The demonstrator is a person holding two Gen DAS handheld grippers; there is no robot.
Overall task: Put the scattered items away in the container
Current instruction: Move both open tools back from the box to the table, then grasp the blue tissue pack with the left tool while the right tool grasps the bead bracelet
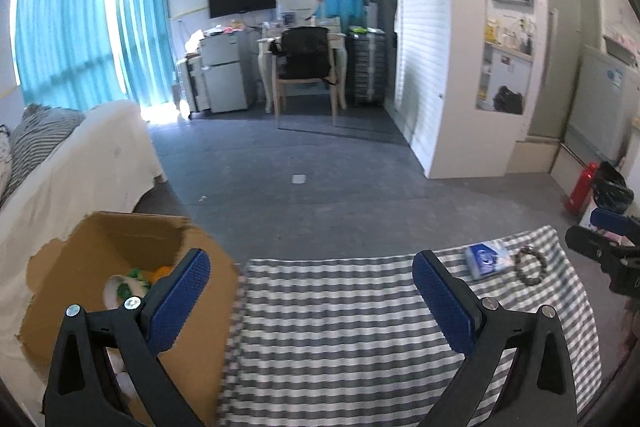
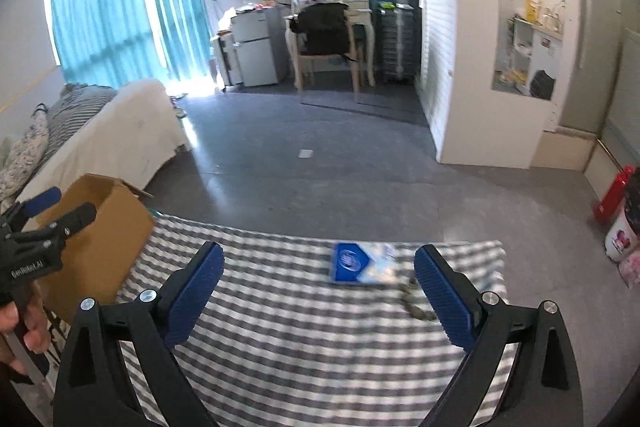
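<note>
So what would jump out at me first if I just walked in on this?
Probably the two open blue-padded grippers, left and right, hovering empty over a grey striped cloth. Then the cardboard box at the cloth's left end, things already inside, and a blue tissue pack and beaded bracelet lying on the cloth.

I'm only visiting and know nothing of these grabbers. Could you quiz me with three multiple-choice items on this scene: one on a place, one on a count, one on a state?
1. Where does the cardboard box stand?
A. at the left end of the striped cloth
B. at its right end
C. on the chair

2. How many loose items lie on the cloth?
A. two
B. four
C. none

3. The right gripper is:
A. clamped on the box
B. open and empty
C. holding a cup

Answers: 1 A, the box sits at the left end. 2 A, only a blue packet and a bead bracelet. 3 B, its jaws stand apart with nothing between.
</note>
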